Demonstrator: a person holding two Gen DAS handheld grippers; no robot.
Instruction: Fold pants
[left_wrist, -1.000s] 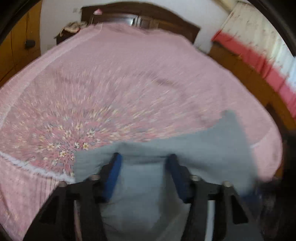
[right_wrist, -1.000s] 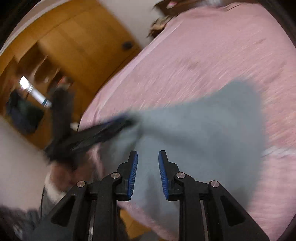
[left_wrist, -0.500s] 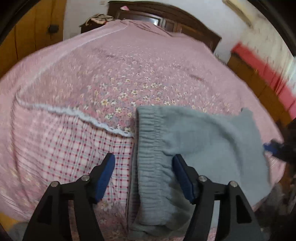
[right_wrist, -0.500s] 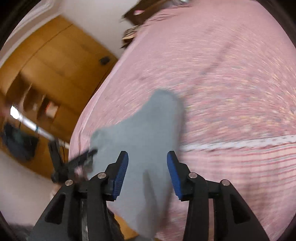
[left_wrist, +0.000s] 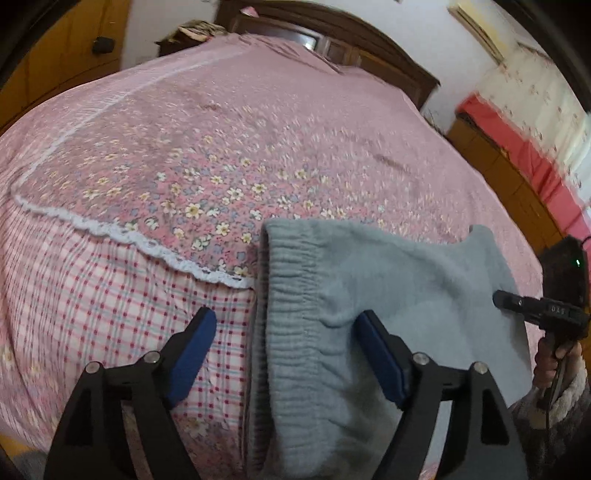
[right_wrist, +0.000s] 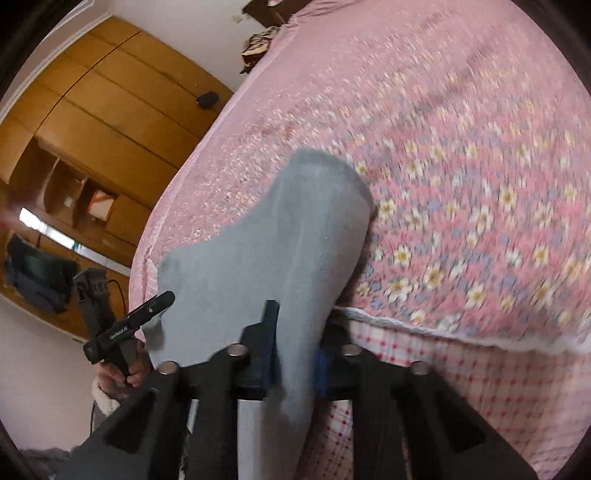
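At the near edge of the pink floral bed (left_wrist: 221, 155), grey fleece pants (left_wrist: 369, 280) lie folded; left gripper (left_wrist: 284, 354) is spreading wide over the waistband, right gripper (right_wrist: 291, 350) is closing, pinching grey cloth.

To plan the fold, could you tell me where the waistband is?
In the left wrist view, the waistband lies between the open left hand-held gripper fingers, beside the white lace trim.

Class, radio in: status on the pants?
Left hand-held gripper opening, empty. Right hand-held gripper closing on grey pants, flat on bed. Nothing obstructing.
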